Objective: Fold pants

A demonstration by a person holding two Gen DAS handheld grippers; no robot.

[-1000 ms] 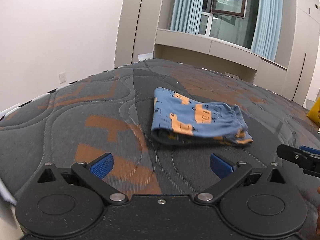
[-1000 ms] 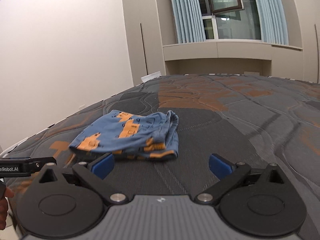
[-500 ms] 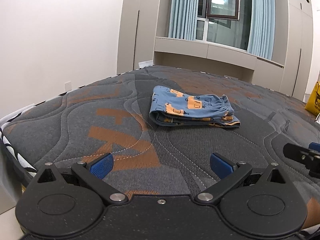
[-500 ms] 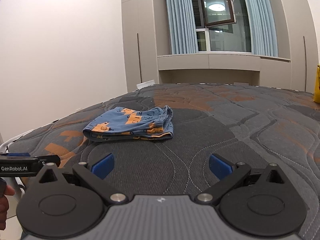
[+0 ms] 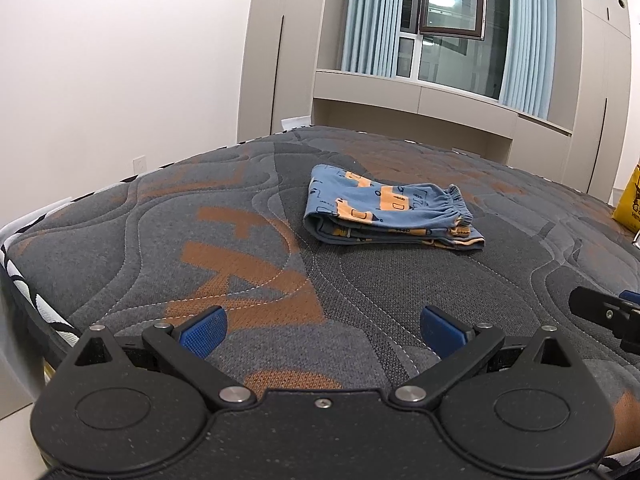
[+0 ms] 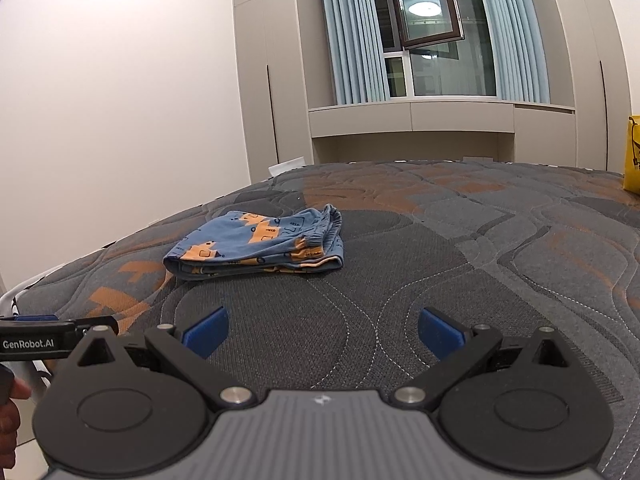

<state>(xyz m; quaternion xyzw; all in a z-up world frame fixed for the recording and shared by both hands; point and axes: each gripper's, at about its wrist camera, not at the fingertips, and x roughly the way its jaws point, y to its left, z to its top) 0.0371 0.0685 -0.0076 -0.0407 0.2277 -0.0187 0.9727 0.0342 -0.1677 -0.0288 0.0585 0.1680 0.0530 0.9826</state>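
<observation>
Soft cotton-like pants (image 5: pixel 384 210); quilted, coarse-woven mattress (image 5: pixel 224 240).

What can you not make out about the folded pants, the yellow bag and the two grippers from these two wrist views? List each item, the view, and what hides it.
- Pants: inner layers and underside, both views; the top layer covers them.
- Yellow bag: mostly cut off by the right edge, both views; print too small.
- Right gripper: only a tip in the left view, cut by the edge.
- Left gripper: side-on in the right view, cut by the left edge.
</observation>
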